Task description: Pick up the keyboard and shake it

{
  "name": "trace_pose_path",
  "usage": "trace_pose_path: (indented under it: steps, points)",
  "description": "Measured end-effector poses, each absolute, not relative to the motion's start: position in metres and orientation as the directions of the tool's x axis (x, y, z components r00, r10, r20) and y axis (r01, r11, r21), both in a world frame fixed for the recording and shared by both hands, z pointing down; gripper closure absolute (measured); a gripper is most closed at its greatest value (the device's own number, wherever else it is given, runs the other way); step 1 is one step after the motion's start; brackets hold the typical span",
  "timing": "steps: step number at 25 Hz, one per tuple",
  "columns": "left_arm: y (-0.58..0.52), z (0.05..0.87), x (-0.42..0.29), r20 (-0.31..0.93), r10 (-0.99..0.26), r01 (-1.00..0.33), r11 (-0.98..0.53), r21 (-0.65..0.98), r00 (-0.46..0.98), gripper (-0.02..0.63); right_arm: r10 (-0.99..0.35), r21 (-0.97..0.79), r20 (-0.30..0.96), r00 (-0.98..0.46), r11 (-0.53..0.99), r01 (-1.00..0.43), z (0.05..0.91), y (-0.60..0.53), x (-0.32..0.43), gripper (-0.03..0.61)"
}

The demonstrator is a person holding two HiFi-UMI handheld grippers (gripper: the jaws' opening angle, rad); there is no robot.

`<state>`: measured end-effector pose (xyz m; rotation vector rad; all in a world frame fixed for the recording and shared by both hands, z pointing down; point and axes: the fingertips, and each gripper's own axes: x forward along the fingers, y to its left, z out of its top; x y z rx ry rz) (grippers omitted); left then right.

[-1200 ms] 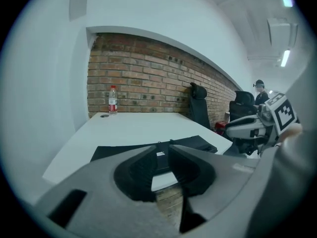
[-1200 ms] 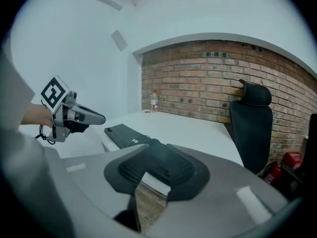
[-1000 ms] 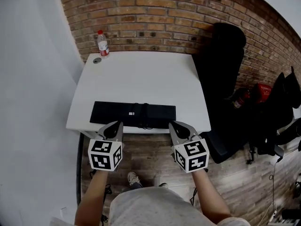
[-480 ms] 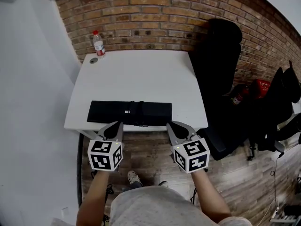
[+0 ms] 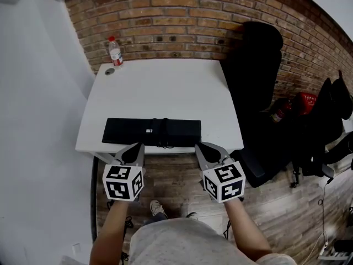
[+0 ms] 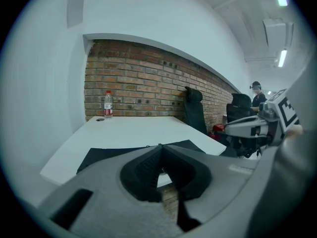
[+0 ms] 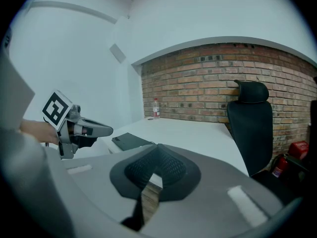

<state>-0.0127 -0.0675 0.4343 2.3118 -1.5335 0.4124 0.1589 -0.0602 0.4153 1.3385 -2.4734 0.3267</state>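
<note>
A flat black keyboard [image 5: 151,131] lies along the near edge of the white table [image 5: 160,87], with a dark cable bundle [image 5: 162,132] across its middle. My left gripper [image 5: 138,146] hangs just in front of the table edge below the keyboard's left half, its jaws shut and empty. My right gripper [image 5: 199,146] hangs off the keyboard's right end, also shut on nothing. The left gripper view shows the keyboard [image 6: 106,155] beyond the closed tips [image 6: 161,147]. In the right gripper view the keyboard [image 7: 131,141] lies left of the closed tips [image 7: 157,147].
A water bottle [image 5: 115,51] and a small round cap [image 5: 110,70] stand at the table's far left corner by the brick wall. A black office chair [image 5: 256,65] sits right of the table, with a red object [image 5: 306,104] and dark bags beyond. A person stands in the distance [image 6: 256,95].
The view shifted slightly, so the table and keyboard sit a little more to the left. Both grippers hold about the same place before the table edge.
</note>
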Motion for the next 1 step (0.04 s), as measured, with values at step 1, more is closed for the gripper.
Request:
trace_pose_path:
  steps: [1]
  points:
    - [-0.0668, 0.4345, -0.0123, 0.417, -0.827, -0.925, -0.363, 0.116, 0.377, 0.620, -0.771, -0.053, 0.374, -0.516, 0.538, -0.841, 0.4154, -0.0594, 0.1591, 0.571]
